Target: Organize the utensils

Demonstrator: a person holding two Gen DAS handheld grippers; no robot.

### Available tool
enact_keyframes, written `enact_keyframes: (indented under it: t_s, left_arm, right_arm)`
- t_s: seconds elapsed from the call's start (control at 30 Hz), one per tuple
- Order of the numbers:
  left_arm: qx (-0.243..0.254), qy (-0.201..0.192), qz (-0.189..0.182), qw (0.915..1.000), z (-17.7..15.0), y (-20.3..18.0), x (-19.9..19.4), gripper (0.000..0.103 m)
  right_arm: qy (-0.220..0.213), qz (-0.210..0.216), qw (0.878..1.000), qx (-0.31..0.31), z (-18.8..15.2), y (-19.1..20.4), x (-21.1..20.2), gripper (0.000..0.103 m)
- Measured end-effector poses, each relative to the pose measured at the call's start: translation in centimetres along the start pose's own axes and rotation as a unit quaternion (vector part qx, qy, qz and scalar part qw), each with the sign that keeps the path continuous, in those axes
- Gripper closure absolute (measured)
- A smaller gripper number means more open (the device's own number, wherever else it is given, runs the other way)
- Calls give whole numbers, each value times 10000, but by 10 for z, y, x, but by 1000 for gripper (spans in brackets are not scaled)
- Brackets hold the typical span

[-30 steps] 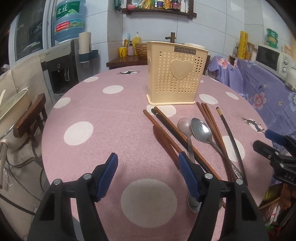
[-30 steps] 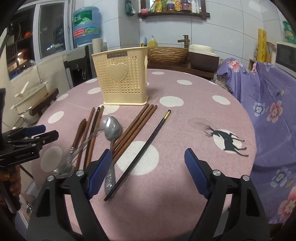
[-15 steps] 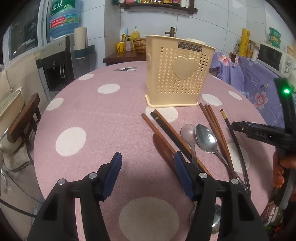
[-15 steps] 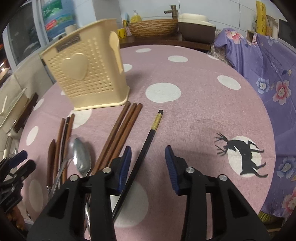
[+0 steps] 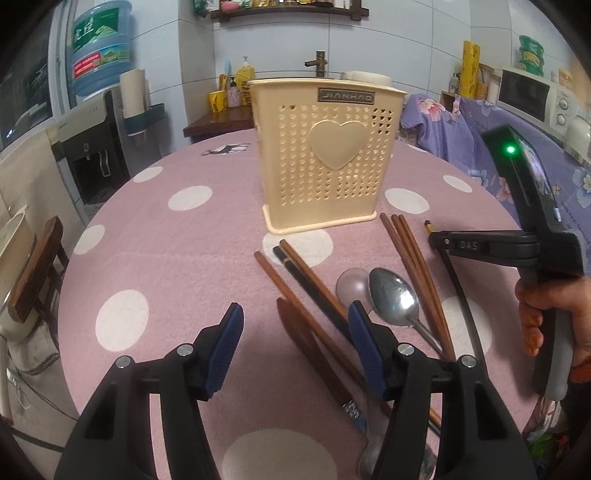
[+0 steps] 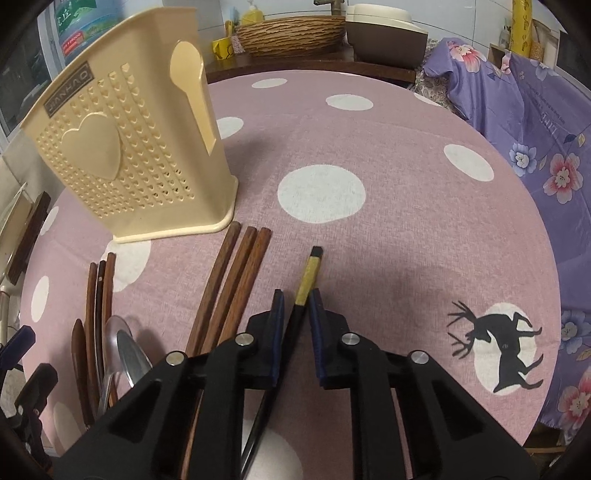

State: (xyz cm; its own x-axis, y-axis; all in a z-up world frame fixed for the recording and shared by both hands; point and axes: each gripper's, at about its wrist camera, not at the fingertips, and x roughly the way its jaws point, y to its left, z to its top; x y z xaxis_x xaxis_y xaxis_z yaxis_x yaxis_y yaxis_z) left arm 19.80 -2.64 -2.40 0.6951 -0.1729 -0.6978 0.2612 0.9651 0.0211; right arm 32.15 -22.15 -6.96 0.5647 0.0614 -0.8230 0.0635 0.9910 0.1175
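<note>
Round table [image 5: 155, 251] under a pink cloth with white polka dots and black deer prints, in a tiled kitchen corner: a water dispenser [image 5: 92, 147] with a blue bottle at far left, a wooden counter behind with a woven basket [image 6: 291, 35] and a brass tap, a microwave [image 5: 532, 94] at the right, purple floral fabric [image 6: 535, 122] draped just beside the table's right edge. Upright near the middle of the cloth, a cream plastic utensil holder [image 5: 325, 155] — perforated walls, a raised heart on the front, a dark label near the rim. In front of it, spread flat on the cloth: three brown wooden chopsticks [image 6: 229, 284] lying side by side, two metal spoons [image 5: 391, 299] bowl to bowl, further left a second cluster of brown and dark chopsticks [image 5: 295, 273] beside a flat wooden piece. Rightmost of all, a black chopstick [image 6: 308, 277] with a gold band near its top end, apart from the three brown ones. Right gripper [image 6: 296, 308] lowered over that black chopstick, blue pads narrowed to either side of it just below the gold band; actual contact hard to tell — gap very slight. Left gripper [image 5: 293, 336] spread wide above the left cluster, holding nothing.
</note>
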Motion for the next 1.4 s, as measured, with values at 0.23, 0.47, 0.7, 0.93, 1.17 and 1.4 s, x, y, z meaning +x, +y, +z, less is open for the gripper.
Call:
enact_keyframes:
  t_s: [0.23, 0.47, 0.7, 0.93, 1.17, 1.4]
  left_arm:
    - [78, 280, -513, 9983, 30, -18, 17, 44]
    - [303, 963, -940, 9904, 69, -60, 70, 65]
    - [397, 1438, -861, 9851, 80, -81, 112, 71]
    - [308, 1558, -796, 9841, 87, -79, 122, 72]
    - [351, 1598, -725, 9839, 85, -77, 123, 72]
    - [613, 1582, -488, 9843, 90, -96, 129, 73]
  right_arm:
    - [36, 188, 9997, 148, 3, -17, 0, 95]
    - [8, 262, 9991, 329, -2, -34, -5, 95]
    - [-25, 328, 9989, 332, -3, -37, -4, 95]
    - [-45, 343, 9989, 301, -5, -37, -4, 95]
    - [-39, 335, 9990, 281, -4, -36, -4, 95]
    - [-37, 334, 9990, 278, -2, -36, -3, 95]
